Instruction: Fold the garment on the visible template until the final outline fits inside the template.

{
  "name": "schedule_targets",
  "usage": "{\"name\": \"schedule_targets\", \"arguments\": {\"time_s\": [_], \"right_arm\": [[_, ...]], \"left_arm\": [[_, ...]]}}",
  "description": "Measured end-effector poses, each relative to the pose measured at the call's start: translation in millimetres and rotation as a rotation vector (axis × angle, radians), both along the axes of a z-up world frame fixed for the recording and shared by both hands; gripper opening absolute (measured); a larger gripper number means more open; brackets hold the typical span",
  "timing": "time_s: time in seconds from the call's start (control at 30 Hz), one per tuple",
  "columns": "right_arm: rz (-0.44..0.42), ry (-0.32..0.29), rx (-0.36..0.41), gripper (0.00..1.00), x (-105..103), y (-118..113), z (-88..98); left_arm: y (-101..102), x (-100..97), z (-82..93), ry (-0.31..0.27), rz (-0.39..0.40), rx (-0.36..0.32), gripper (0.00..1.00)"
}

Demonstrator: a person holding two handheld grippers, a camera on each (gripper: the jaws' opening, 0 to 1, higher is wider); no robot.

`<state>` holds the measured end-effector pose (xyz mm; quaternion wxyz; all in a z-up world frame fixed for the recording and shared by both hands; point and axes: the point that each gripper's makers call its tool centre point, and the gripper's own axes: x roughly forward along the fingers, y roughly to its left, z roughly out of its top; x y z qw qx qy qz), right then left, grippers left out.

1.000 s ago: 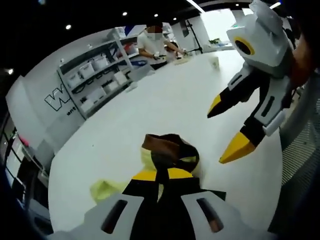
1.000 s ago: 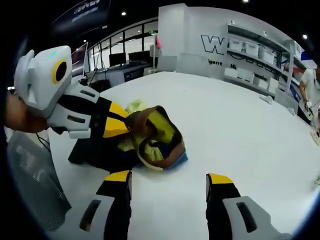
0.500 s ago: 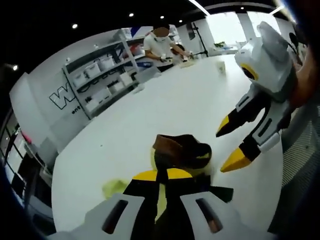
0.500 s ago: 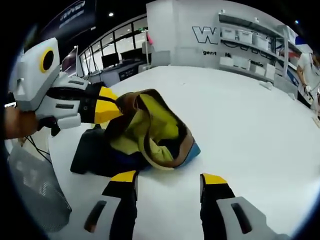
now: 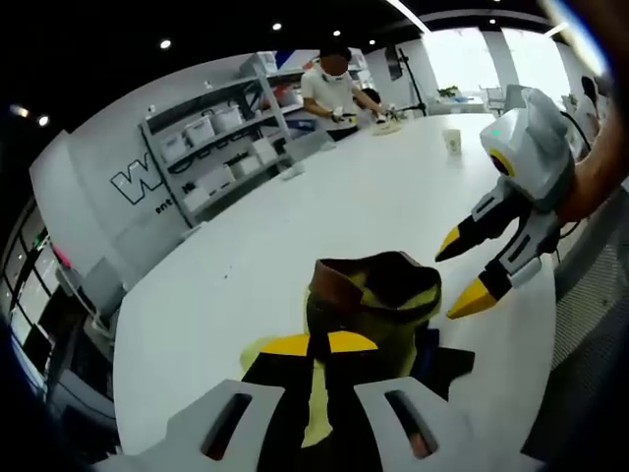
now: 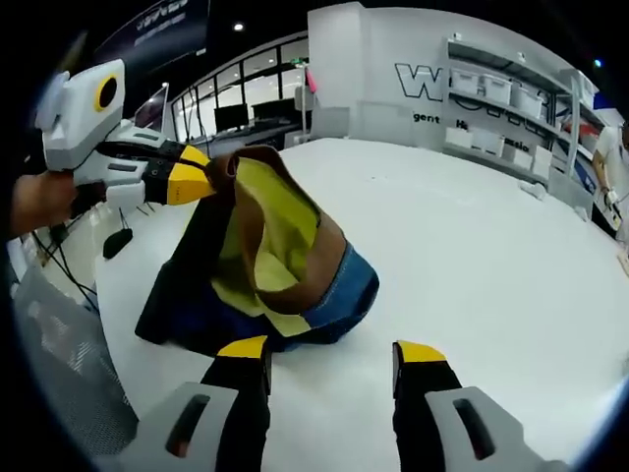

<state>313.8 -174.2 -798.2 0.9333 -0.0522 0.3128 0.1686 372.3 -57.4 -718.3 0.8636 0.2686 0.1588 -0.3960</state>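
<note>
In the left gripper view, the left gripper (image 5: 313,346) has its jaws closed together on the garment (image 5: 378,300), which rises in front of it as a loose bundle with a brown band on top and a yellow inside. The right gripper (image 5: 470,270) comes in from the right side, close to the bundle, and its jaws stand apart with nothing between them. The folding looks to me hardly begun: the cloth is crumpled and lifted, not spread flat, and no clean fold can be seen. The desk (image 5: 324,216) is a large white surface; a small cup (image 5: 452,140) stands far away on it, and behind are grey shelves (image 5: 226,138) with boxes and a person (image 5: 339,87) working at the far end. In the right gripper view, the right gripper (image 6: 329,354) has open jaws over the bare white desk (image 6: 472,256), just before the garment (image 6: 280,265). The left gripper (image 6: 187,172) holds the upper edge of the cloth and pulls it upward, while the blue and dark lower part rests on the desk. I cannot make out a template outline, so spreading, folding and fitting are left. Behind are a white wall with letters (image 6: 432,84) and dark windows (image 6: 236,108).
</note>
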Motion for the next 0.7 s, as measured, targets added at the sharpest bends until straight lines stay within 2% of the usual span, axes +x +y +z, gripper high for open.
{"name": "schedule_targets", "arguments": {"time_s": [0.1, 0.23, 0.5, 0.7], "right_arm": [[0.024, -0.011, -0.028, 0.43, 2, 0, 1.8], [0.028, -0.019, -0.022, 0.41, 5, -1, 5.2], [0.063, -0.106, 0.025, 0.37, 22, 11, 34.7], [0.089, -0.128, 0.011, 0.34, 41, 18, 40.8]], "left_arm": [[8, 2.6, 4.5, -0.005, 0.005, -0.001, 0.06], [23, 8.7, 11.0, -0.007, 0.027, -0.009, 0.06], [45, 16.3, 23.1, -0.024, 0.056, -0.02, 0.06], [60, 18.2, 33.3, -0.047, 0.073, -0.047, 0.06]]}}
